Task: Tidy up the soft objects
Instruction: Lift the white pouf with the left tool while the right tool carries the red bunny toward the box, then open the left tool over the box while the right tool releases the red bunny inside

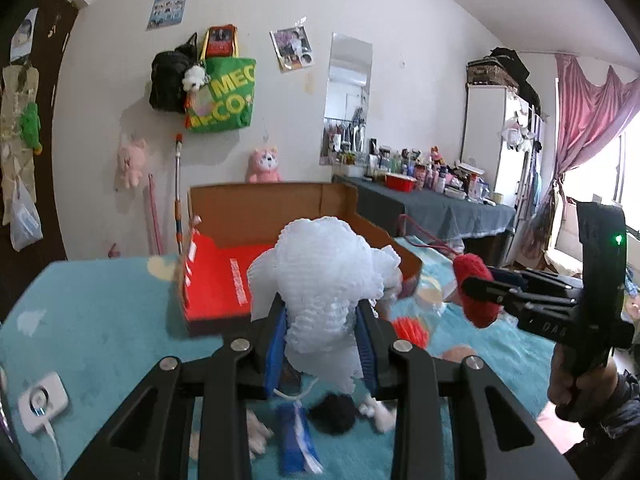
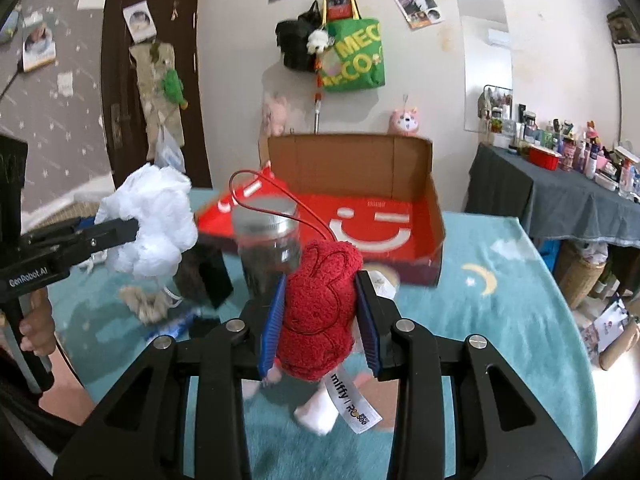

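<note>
From my seat both views read as evenly lit by soft daylight — it pours in from the window (image 1: 624, 168) at the right of the left wrist view, which is blown out to white. Shadows on the wall are faint. Fisheye bending curves the walls, and black vignette eats the corners. The jar (image 2: 267, 248) and the near clutter on the blanket (image 1: 100, 320) are smeared with blur — far shelves stay fairly crisp.
</note>
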Available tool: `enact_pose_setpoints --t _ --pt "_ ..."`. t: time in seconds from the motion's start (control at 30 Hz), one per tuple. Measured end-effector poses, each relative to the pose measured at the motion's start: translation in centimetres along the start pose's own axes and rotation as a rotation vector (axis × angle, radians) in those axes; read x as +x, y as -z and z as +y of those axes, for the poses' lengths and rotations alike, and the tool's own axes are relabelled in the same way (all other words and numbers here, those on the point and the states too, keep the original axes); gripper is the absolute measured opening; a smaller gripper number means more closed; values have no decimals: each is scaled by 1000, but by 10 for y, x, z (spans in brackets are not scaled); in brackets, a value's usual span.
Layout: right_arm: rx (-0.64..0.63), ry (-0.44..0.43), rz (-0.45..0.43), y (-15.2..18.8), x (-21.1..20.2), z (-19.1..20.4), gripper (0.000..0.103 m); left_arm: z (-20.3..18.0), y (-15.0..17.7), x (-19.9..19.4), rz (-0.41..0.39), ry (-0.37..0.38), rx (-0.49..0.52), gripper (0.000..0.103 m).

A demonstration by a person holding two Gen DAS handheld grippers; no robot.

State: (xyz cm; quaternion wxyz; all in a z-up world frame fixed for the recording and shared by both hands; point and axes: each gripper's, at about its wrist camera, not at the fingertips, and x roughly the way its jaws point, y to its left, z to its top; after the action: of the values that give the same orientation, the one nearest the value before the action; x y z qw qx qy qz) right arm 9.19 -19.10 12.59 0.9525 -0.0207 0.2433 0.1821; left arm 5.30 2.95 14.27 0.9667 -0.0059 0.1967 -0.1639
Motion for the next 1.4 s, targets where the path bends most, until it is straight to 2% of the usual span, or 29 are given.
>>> enact_pose_setpoints --t 0.17,0.4,0.6,0.7,0.93,1.1,1.23,1.4 --pt "1 -42 5 -39 21 -17 33 15 -32 24 30 36 9 33" --pt "-1 -111 88 -96 80 -42 33 29 -78 76 111 68 66 33" --pt "0 -106 220 -132 160 -61 33 43 -112 150 218 37 122 34" --pt "14 -75 304 -143 210 -74 33 50 -115 189 283 19 144 34" --pt "-7 54 496 -148 322 -89 33 69 -105 292 455 -66 170 34" --pt "-5 129 617 -137 377 -96 33 86 -92 336 528 -139 147 34" --pt "-10 172 658 -128 393 -102 33 95 -82 352 551 -157 121 37" --pt "20 169 663 -126 391 -108 35 93 -82 354 534 -167 112 43"
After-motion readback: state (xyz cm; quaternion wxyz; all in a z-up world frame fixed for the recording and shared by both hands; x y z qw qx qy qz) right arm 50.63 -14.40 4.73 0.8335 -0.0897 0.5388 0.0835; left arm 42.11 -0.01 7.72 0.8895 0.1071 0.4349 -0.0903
